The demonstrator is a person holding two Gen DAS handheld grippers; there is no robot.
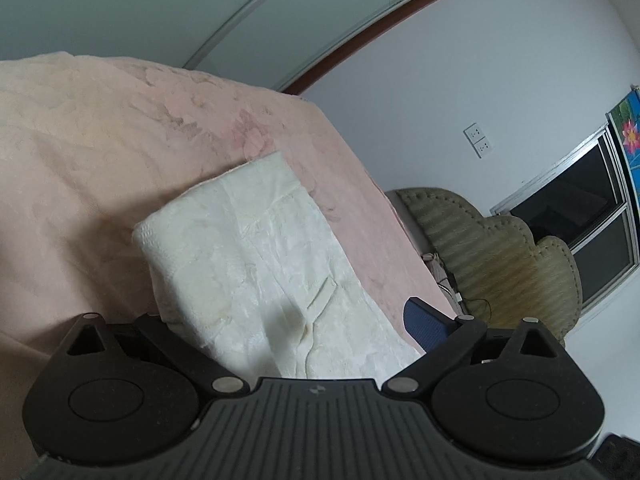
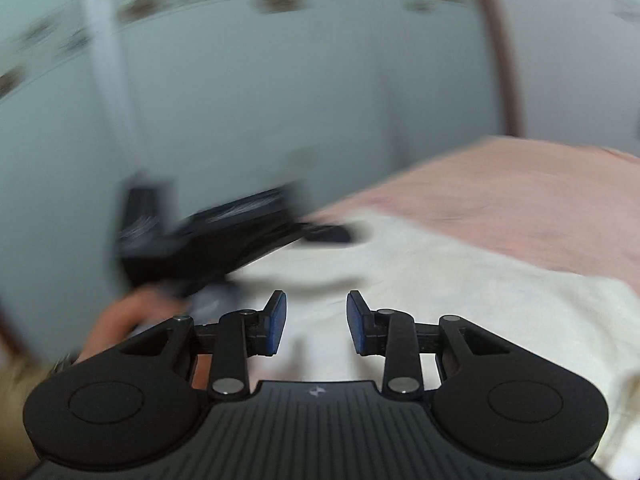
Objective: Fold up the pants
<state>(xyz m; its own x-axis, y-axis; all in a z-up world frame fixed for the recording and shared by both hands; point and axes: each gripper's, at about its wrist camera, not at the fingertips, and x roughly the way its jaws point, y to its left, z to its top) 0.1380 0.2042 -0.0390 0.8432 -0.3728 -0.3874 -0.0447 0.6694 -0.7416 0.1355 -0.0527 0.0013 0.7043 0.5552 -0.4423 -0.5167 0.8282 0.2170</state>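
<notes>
Bed [image 1: 100,152] under pink cover; folded white pants [image 1: 256,264] lie along its right side. Left gripper [image 1: 280,328] – jaws spread wide, astride the pants' near end. Right gripper [image 2: 316,322] – jaws parted, gripping nothing, above the pants.

- Pants [image 1: 256,264]: cream-white, textured fabric, folded into a long flat band with creases and a small tab showing.
- They lie on the pink bed [image 1: 100,152], along its right edge, folded end toward the far corner.
</notes>
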